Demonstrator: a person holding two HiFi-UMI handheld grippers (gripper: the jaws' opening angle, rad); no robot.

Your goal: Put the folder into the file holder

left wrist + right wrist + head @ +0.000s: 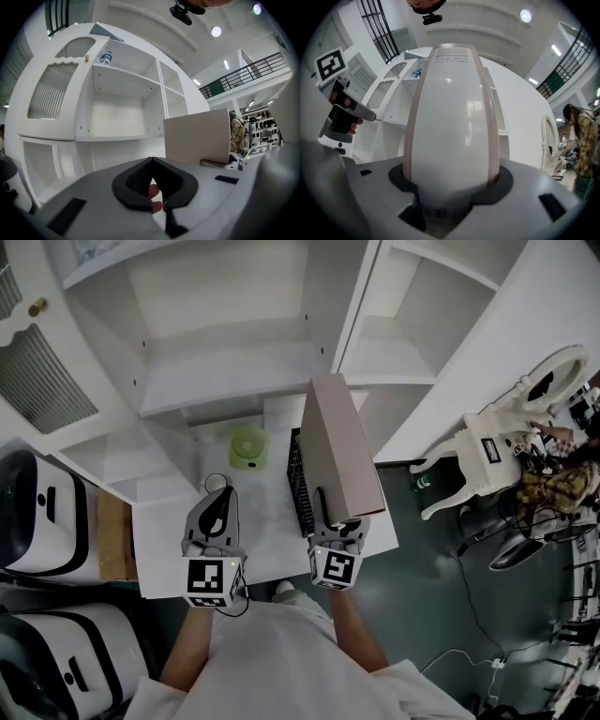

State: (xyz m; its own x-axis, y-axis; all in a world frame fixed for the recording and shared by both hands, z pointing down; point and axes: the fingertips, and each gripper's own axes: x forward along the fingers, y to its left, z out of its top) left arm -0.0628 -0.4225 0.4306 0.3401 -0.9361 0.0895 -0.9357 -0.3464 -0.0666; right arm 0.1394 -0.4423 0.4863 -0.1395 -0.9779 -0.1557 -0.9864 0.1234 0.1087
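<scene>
1. A tall white shelving unit (pixel 216 362) with open, bare compartments stands behind the work area.
2. In front of it is a white counter (pixel 164 540), which carries the smaller things.
3. The pale beige, box-type folder (pixel 342 451) is off the counter. It stands on edge in the air and reaches from the right tool towards the shelves. It looks stiff and boxy, with a smooth, glossy face that could slip. It is probably light if empty, though held at one end it will want to droop or swing. My judgement is that a firm grip across its narrow thickness, at the near end, suits it best, leaving the far end free to enter first.
4. The black mesh file holder (pixel 296 486) stands on the counter just beside the folder's left face and below it. The folder is not yet in it.
5. The right tool (pixel 330 510) is clamped across the folder's near end, its jaws held fairly wide apart by the folder's thickness.
6. The left tool (pixel 220 495) hovers over the counter to the left of the holder. Its jaws are together with nothing between them, and it is well apart from the folder.
7. A small round green object (pixel 247 448) sits on the counter behind the left tool.
</scene>
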